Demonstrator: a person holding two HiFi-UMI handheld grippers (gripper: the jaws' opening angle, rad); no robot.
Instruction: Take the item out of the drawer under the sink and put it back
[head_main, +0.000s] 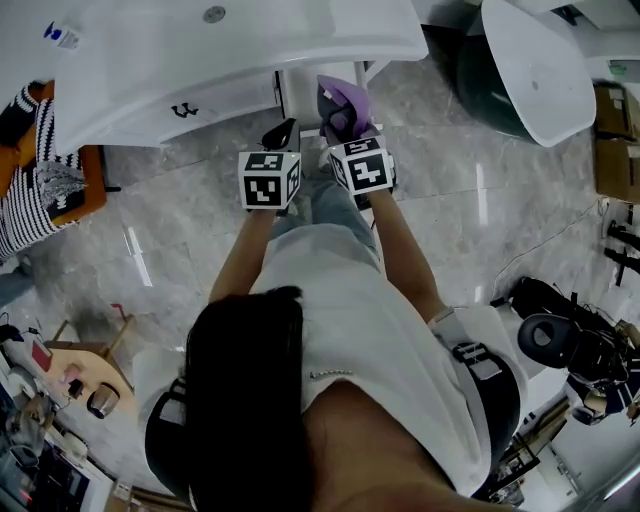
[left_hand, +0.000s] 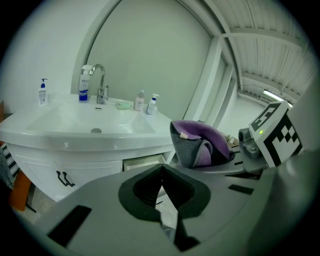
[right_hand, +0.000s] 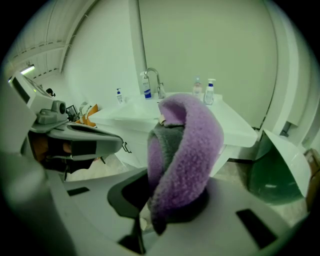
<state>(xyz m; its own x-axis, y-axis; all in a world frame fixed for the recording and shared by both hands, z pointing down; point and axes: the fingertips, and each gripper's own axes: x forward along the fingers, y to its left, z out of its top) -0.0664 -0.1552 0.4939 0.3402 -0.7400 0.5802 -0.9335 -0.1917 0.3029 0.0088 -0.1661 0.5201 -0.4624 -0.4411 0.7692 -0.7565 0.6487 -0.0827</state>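
Observation:
A fuzzy purple and grey fabric item (head_main: 345, 103) (left_hand: 202, 142) (right_hand: 187, 150) stands up from my right gripper (head_main: 347, 132) (right_hand: 165, 202), which is shut on its lower end. It hangs in the air in front of the white sink cabinet (head_main: 200, 70) (left_hand: 95, 131). Below the basin a drawer (left_hand: 142, 161) (head_main: 312, 88) stands a little way out. My left gripper (head_main: 281, 135) (left_hand: 162, 186) is just left of the right one, jaws together with nothing between them.
Soap bottles (left_hand: 147, 104) and a tap (left_hand: 100, 82) stand on the basin. A black handle (head_main: 185, 110) marks the cabinet door. A white fixture over a dark green base (head_main: 530, 65) stands to the right. A striped cloth on an orange stool (head_main: 40, 180) is at the left.

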